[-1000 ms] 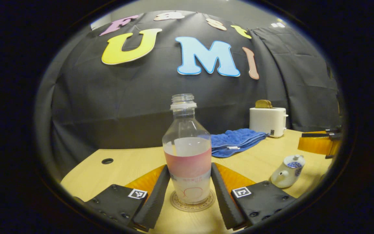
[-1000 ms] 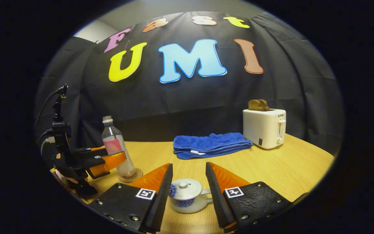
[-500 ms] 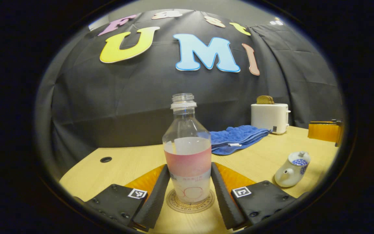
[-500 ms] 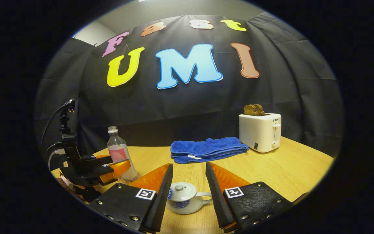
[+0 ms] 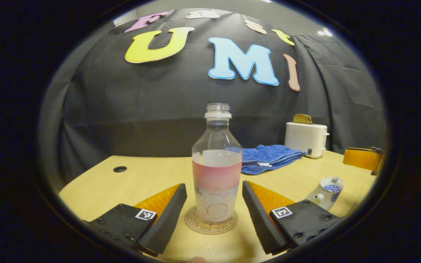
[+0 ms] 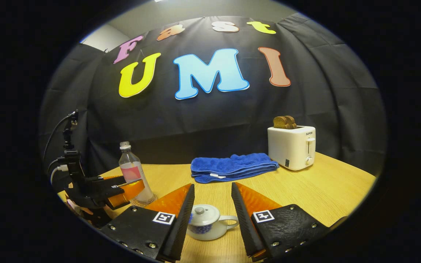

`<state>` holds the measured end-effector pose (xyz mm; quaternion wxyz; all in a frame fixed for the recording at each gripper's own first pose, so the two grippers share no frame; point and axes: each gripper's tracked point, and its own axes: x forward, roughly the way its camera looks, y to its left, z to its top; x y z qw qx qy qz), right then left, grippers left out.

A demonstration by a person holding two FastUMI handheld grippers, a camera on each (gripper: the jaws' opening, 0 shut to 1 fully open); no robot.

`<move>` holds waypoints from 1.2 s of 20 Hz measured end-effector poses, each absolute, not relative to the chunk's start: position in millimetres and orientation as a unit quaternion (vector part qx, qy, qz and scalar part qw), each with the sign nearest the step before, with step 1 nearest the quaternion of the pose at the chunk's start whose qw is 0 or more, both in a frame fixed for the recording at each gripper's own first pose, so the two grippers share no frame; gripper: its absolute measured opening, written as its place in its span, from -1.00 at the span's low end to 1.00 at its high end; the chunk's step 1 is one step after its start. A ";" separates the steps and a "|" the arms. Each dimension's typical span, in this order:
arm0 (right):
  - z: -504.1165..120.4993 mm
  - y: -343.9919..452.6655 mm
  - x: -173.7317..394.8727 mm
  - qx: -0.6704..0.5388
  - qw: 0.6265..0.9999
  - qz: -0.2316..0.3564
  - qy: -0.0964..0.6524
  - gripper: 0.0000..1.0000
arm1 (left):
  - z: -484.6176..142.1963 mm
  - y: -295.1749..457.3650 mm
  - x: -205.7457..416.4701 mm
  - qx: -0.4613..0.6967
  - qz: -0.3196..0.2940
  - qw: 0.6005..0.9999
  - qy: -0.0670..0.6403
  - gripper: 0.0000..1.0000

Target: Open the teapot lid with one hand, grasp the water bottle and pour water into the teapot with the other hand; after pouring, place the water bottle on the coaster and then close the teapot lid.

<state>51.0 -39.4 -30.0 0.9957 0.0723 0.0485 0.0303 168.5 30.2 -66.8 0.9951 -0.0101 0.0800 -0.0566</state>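
The clear uncapped water bottle with a pink label stands upright on the round coaster. My left gripper is open, one finger on each side of the bottle with a small gap. The white and blue teapot sits on the table with its lid on. It lies low between the fingers of my open right gripper, which do not touch it. In the right gripper view the left gripper and the bottle are at the left. The teapot also shows at the lower right of the left gripper view.
A folded blue towel lies at the back of the wooden table. A white toaster with bread stands to its right. A cable hole is in the table's far left part.
My left gripper has opened off the bottle, which stays standing on the coaster, and drawn back a little. My right gripper has backed slightly away from the teapot.
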 end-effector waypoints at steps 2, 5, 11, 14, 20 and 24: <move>-25.7 -38.1 48.9 0.075 0.996 0.033 0.042 0.26 | -65.4 32.5 157.8 -0.029 -0.051 0.995 0.084 1.00; -17.6 -30.8 43.5 0.075 0.996 0.041 0.028 0.25 | -51.2 43.3 133.9 -0.047 -0.032 0.996 0.071 1.00; -20.7 0.9 16.6 0.062 0.996 0.063 0.030 0.27 | -2.9 57.9 68.1 -0.024 0.007 0.999 0.023 0.98; -26.8 17.0 -1.6 0.059 0.995 0.070 0.031 0.27 | 5.4 50.3 37.8 -0.014 0.015 1.000 0.007 0.99; -35.5 27.6 -28.9 0.045 0.997 0.058 0.024 0.26 | -7.1 33.6 2.0 -0.008 0.013 1.000 0.003 0.99; -40.3 30.6 -35.8 0.034 0.998 0.052 0.022 0.26 | -14.9 31.3 -6.3 -0.007 0.020 1.000 0.001 0.99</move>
